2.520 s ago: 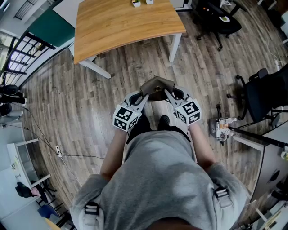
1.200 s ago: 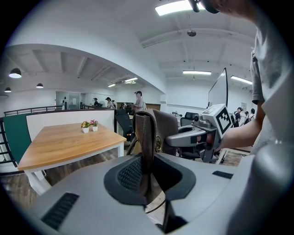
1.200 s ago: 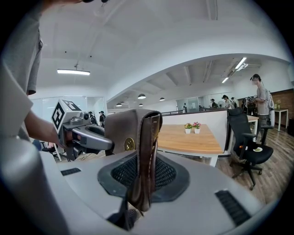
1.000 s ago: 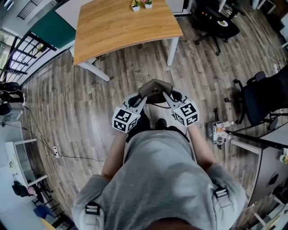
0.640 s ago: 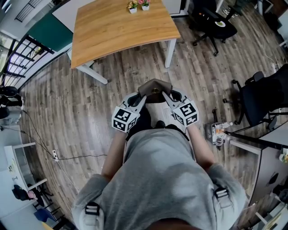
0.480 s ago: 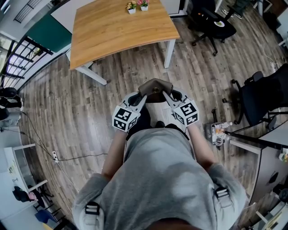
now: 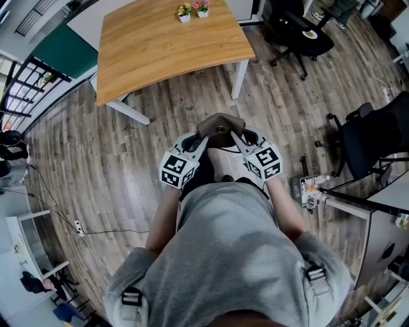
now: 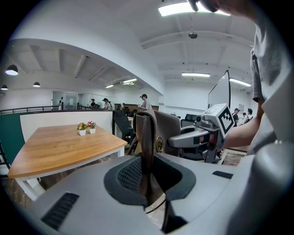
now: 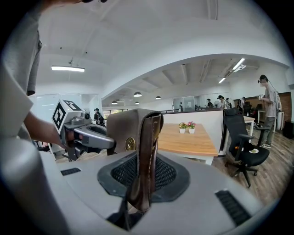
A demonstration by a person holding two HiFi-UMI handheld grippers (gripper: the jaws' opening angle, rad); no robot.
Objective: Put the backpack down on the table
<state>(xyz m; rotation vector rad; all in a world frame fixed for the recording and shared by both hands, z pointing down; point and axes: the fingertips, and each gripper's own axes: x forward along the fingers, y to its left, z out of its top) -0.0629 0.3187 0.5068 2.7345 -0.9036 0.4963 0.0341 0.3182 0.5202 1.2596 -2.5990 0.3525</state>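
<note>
A brown leather backpack (image 7: 220, 127) hangs in the air in front of the person, held from both sides. My left gripper (image 7: 203, 136) is shut on its left edge; in the left gripper view the leather (image 8: 147, 151) stands clamped between the pads. My right gripper (image 7: 237, 135) is shut on its right edge, and the right gripper view has that strap (image 9: 146, 156) pinched between the pads. A round brass badge (image 9: 130, 144) marks the backpack's front. The wooden table (image 7: 166, 43) stands ahead, apart from the backpack, with floor between them.
Two small flower pots (image 7: 192, 11) stand at the table's far edge. Black office chairs (image 7: 299, 33) are at the right, another chair (image 7: 370, 137) beside a desk. A cable (image 7: 96, 223) runs over the wood floor at the left. People stand far off in the room.
The table has drawn closer and lower in the head view as the person walks toward it. Both grippers keep their hold on the backpack in the same pose.
</note>
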